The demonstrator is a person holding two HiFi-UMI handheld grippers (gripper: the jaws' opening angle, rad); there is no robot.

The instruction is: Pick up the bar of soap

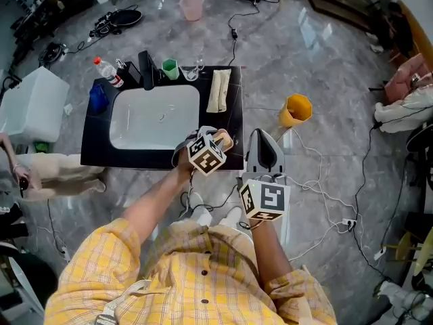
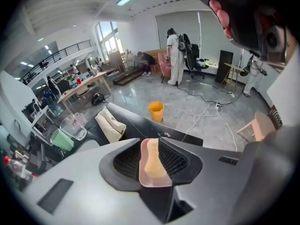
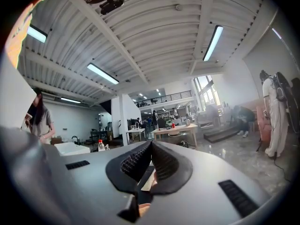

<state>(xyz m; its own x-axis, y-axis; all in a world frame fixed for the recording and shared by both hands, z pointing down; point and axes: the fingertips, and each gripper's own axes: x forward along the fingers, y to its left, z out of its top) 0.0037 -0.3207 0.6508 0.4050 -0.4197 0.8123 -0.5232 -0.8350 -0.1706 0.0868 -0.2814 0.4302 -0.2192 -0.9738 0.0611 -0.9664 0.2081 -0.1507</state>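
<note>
Jaws of the left gripper point(image 2: 150, 142) stand apart around the bar of soap point(image 2: 153, 161) in its pink dish point(image 2: 154, 183), at the black counter's point(image 1: 95, 147) front corner. Closing on the dish rim might lift both, or squirt the slick bar out. The right gripper point(image 3: 151, 146) is closed, empty.

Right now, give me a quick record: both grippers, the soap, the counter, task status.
left gripper: jaws apart, at the counter's near right corner
between left jaws: bar of soap lying in a pink dish; no firm pinch evident
right gripper: jaws together, empty, held off the counter
counter: black, with a white sink and a folded towel right of it
task status: soap bracketed, lift not evident
</note>
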